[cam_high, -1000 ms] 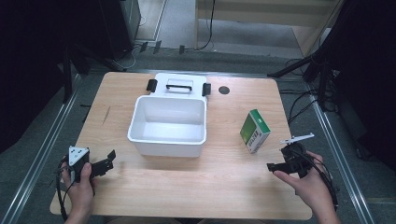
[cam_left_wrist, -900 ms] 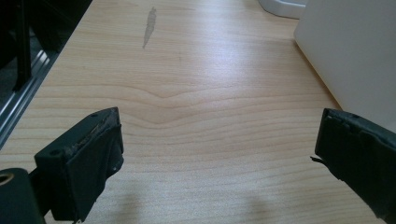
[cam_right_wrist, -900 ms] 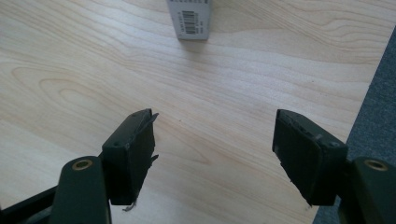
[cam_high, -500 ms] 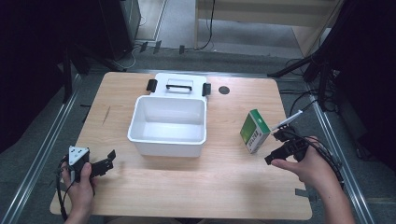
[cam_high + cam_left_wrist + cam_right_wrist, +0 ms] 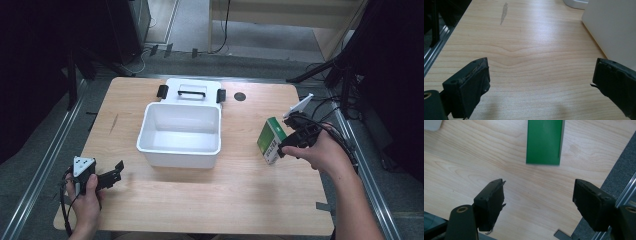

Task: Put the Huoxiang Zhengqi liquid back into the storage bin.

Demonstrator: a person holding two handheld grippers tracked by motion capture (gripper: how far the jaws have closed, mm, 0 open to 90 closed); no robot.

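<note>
While the right gripper [image 5: 292,142] hangs just beside the green and white carton [image 5: 270,140] in the high view, its jaws have just been opening and nothing sits between them. That carton stands upright on the wooden table [image 5: 240,195], near the right edge and well apart from the white bin [image 5: 181,135] at the middle. Behind the bin lies its white lid [image 5: 191,91] with a handle and two black latches, touching or almost touching the bin's far wall. A small dark disc [image 5: 240,96] lies on the table just right of the lid. Near the front left corner, the left gripper [image 5: 111,175] rests low over the wood in the person's hand, a grey three-cornered plate on top, its jaws apart and pointing toward the bin.

From the left gripper view, the two black jaws stand wide apart over bare wood grain, holding nothing. The white bin's wall [image 5: 614,27] rises at the right, beyond the right jaw, and a grey smear [image 5: 504,13] marks the table farther off.

From the right gripper view, the jaws gape wide with only table between them. The carton's green face [image 5: 544,141] lies ahead of them, beyond the tips and not between the pads. The table's edge and a metal rail [image 5: 624,192] run past the right jaw.
</note>
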